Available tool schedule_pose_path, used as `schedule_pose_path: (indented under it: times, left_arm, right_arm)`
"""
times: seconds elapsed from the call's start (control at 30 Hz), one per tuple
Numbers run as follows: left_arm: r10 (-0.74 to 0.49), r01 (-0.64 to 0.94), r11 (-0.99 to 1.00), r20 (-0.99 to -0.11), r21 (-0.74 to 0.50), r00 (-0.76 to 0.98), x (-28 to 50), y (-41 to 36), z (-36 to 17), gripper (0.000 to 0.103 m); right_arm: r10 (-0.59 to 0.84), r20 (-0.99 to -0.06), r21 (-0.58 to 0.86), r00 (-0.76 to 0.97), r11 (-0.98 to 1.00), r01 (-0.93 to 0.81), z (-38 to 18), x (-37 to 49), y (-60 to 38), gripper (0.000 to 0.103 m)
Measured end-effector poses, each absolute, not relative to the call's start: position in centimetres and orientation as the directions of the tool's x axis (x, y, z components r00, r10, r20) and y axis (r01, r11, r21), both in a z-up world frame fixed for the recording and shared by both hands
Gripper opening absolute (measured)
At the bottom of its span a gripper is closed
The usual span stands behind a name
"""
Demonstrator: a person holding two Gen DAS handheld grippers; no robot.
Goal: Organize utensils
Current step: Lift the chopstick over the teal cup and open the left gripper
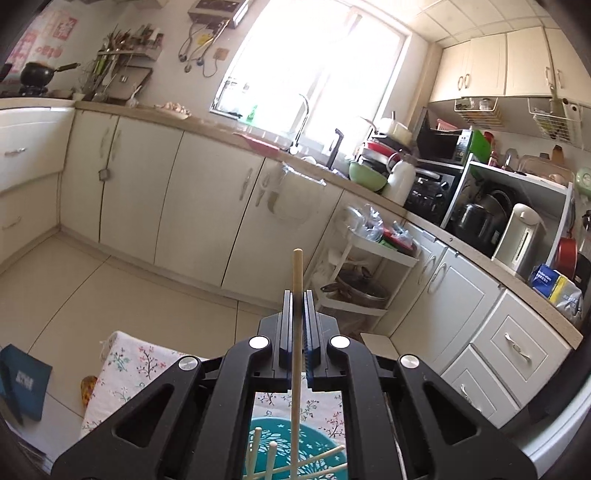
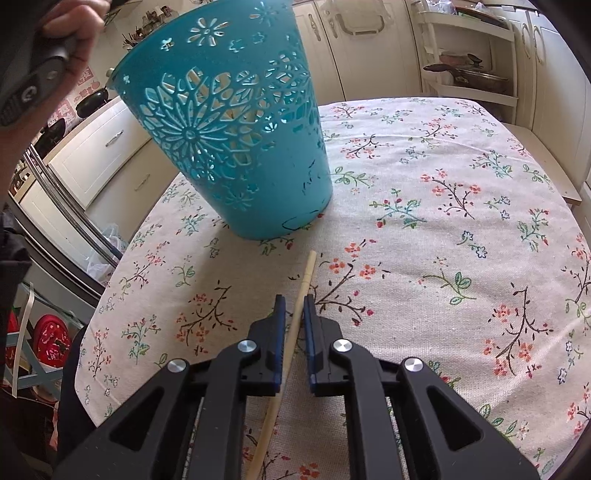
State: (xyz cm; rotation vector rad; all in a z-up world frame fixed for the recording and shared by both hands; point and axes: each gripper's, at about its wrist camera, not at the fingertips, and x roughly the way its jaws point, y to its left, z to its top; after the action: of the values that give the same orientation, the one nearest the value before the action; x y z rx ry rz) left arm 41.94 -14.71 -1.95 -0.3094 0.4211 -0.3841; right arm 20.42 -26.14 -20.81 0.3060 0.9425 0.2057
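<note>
In the left wrist view my left gripper [image 1: 298,292] is shut on a pale wooden chopstick [image 1: 296,332], held upright above the teal cut-out basket [image 1: 325,439]. Several chopsticks [image 1: 271,458] stand inside that basket. The right wrist view shows the basket [image 2: 236,140] standing on the floral tablecloth [image 2: 443,221], tall and leaning left in the picture. My right gripper [image 2: 294,299] hangs just above the cloth in front of it. A second chopstick [image 2: 301,291] lies on the cloth between its jaws, which stand slightly apart without pinching it. A hand [image 2: 74,29] grips the left tool at the top left.
Cream kitchen cabinets [image 1: 207,206] and a crowded counter ring the room. A white rack [image 2: 476,59] with a lidded pan stands beyond the table's far edge. A blue book [image 1: 22,380] and a red bag [image 2: 51,339] lie low at the left.
</note>
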Motion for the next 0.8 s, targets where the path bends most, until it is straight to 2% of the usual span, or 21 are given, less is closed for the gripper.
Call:
schedule_pose_path:
  times: [0.27, 0.37, 0.47, 0.53, 0.73, 0.8]
  left_arm:
    - [-0.432, 0.323, 0.893, -0.399, -0.313, 0.808, 41.3, -15.3, -3.6, 0.005]
    - [-0.431, 0.355, 0.902, -0.464, -0.246, 0.774, 40.6, -16.1, -4.4, 0.006]
    - [-0.406, 0.364, 0.913, -0.512, -0.185, 0.757, 39.5, -15.9, -5.4, 0.020]
    - [-0.380, 0.342, 0.924, -0.514, -0.172, 0.769, 38.6, -14.7, -5.6, 0.039]
    - [-0.213, 0.150, 0.974, -0.472, -0.170, 0.856, 34.3, -7.9, -6.7, 0.068]
    - [-0.147, 0.078, 0.984, -0.486, -0.159, 0.862, 33.2, -6.1, -8.4, 0.073]
  right_arm:
    - [0.307, -0.760, 0.343, 0.572, 0.938, -0.047, -20.8, 20.5, -25.9, 0.014]
    - [0.308, -0.760, 0.344, 0.572, 0.938, -0.048, -20.7, 20.5, -26.0, 0.014]
    - [0.309, -0.760, 0.343, 0.572, 0.938, -0.052, -20.7, 20.5, -25.8, 0.017]
    - [0.310, -0.759, 0.339, 0.572, 0.939, -0.058, -20.6, 20.5, -25.6, 0.018]
    - [0.307, -0.760, 0.331, 0.573, 0.941, -0.066, -20.5, 20.3, -25.4, 0.021]
    - [0.292, -0.765, 0.313, 0.574, 0.947, -0.064, -20.4, 20.3, -25.2, 0.021]
